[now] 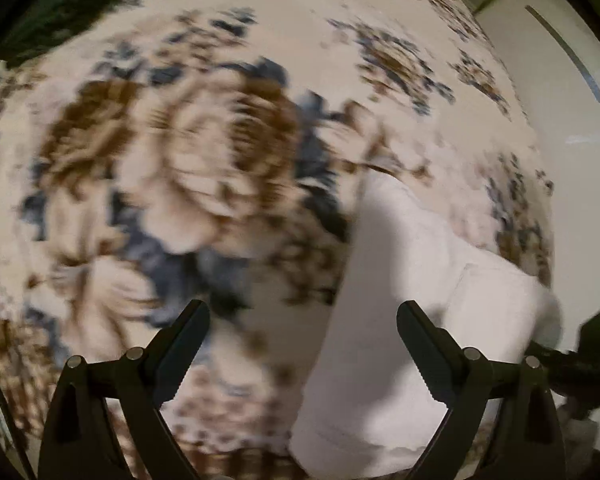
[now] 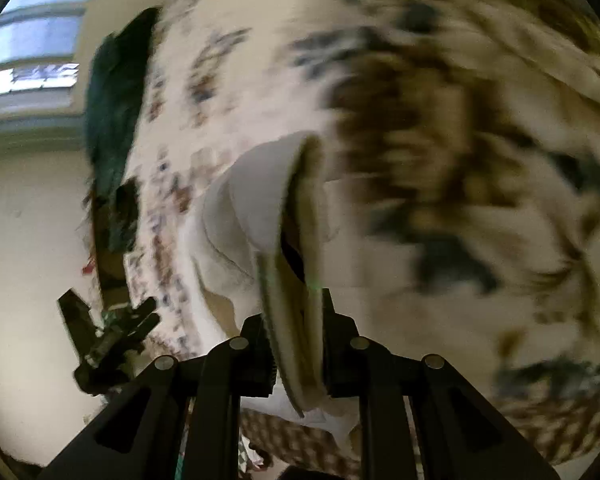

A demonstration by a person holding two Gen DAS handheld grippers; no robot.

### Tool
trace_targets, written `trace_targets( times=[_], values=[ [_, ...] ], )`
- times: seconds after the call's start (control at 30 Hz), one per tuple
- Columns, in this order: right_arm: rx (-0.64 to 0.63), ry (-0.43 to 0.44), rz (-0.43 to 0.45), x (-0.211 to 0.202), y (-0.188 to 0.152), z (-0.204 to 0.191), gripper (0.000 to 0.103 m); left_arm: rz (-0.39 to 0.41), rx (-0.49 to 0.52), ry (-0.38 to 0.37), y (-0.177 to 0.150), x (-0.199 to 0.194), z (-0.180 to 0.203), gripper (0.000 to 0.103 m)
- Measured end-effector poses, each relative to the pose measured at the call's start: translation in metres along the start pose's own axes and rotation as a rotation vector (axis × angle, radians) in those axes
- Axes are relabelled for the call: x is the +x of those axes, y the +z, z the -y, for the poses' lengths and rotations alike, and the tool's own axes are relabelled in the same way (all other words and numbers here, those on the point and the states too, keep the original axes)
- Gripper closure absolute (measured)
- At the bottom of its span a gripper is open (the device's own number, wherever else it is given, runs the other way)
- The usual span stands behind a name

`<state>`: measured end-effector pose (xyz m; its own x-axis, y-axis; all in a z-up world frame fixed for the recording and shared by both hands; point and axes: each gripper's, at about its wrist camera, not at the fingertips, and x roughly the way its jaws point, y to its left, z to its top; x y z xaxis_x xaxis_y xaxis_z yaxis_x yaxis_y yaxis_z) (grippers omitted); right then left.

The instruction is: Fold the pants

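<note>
Pinching the waistband of the white pants [image 2: 256,200] in my right gripper [image 2: 296,344] near the floral bedspread's [image 1: 204,160] edge, left gripper [image 1: 300,344] wide and empty, I risk, seemingly, the thin bite slipping if I tug.

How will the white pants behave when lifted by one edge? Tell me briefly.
Probably floppy: the white pants curl and droop where the right gripper pinches their edge. Likely light, since one small pinch carries the fold. They may drag on the floral bedspread, where the rest lies.
</note>
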<state>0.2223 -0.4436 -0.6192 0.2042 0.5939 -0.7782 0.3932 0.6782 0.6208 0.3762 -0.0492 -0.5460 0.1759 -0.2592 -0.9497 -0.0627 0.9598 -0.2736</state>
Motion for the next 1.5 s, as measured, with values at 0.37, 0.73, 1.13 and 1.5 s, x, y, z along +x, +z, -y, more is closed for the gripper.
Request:
trace_targets(
  times=[0.37, 0.73, 1.13, 1.5],
  values=[
    [0.089, -0.019, -0.033, 0.029, 0.045, 0.06, 0.086, -0.169, -0.038, -0.122, 0.042, 0.066, 0.036, 0.007],
    [0.17, 0.097, -0.052, 0.037, 0.047, 0.075, 0.043, -0.144, 0.0, -0.225, 0.094, 0.102, 0.04, 0.072],
    [0.122, -0.001, -0.042, 0.031, 0.056, 0.064, 0.078, -0.159, -0.095, -0.247, 0.099, 0.103, 0.019, 0.065],
    [0.132, 0.032, 0.098, -0.034, -0.006, 0.064, 0.023, -0.074, -0.043, -0.189, 0.033, 0.04, -0.001, 0.008]
  ],
)
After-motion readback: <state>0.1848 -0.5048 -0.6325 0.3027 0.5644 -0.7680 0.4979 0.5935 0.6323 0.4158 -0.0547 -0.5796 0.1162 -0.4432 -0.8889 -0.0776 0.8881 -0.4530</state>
